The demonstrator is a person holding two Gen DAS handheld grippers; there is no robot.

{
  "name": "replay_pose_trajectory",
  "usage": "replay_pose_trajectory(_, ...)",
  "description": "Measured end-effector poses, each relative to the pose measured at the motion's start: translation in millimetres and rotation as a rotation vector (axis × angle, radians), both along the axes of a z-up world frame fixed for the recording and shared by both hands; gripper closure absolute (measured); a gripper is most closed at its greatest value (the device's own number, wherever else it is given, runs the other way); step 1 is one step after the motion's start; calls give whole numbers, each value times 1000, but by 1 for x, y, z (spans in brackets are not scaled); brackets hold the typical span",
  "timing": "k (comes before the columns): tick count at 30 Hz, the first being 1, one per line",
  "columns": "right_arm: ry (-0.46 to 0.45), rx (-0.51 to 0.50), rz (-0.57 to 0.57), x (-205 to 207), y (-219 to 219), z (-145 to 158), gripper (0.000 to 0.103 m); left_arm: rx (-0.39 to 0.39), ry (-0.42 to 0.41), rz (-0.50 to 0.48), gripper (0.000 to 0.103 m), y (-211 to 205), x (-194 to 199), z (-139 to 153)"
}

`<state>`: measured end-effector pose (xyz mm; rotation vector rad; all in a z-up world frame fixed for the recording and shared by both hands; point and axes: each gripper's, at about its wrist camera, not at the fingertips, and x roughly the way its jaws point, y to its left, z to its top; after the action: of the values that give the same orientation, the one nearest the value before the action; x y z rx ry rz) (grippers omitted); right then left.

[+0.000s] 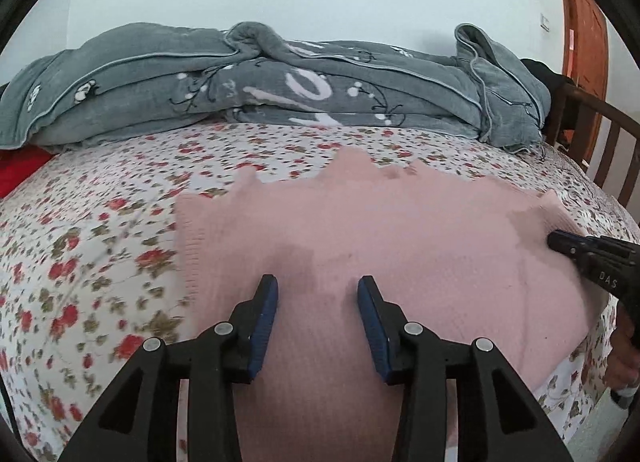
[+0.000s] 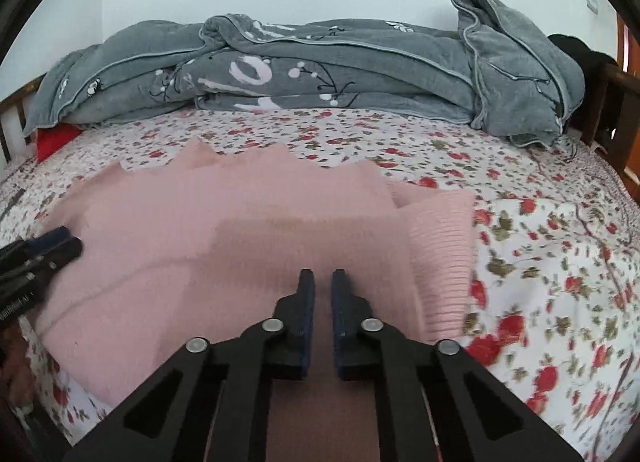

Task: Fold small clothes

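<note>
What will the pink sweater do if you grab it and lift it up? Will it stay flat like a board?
Probably not. The pink sweater is soft knit and lies limp on the floral bedsheet, so it would likely droop and sag from wherever it is pinched. It looks light. Its fuzzy ribbed knit should grip, not slip, though it may stretch.

Pink sweater's (image 1: 360,230) far edge is blurred.

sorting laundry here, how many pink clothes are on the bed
1: a single pink sweater lies spread flat on the flowered bedsheet, under both grippers. Its ribbed edge is turned up on the right. Others could be hidden beneath it or under the grey blanket.
</note>
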<state>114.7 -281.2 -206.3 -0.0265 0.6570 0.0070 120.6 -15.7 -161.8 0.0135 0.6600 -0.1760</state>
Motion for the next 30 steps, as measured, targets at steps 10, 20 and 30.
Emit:
replay_pose_trajectory(10,-25,27,-12,-32,-6,15,95,-127,-11,-44,60,-1,-25,14)
replay_pose_trajectory(20,-35,72,43,-51,7,-11,90,-8,-15,-86,57,-33,-40,0)
replay_pose_trajectory(30,7,136,-40,-58,-33,-5,97,-23,-1,14,57,16,-44,-2)
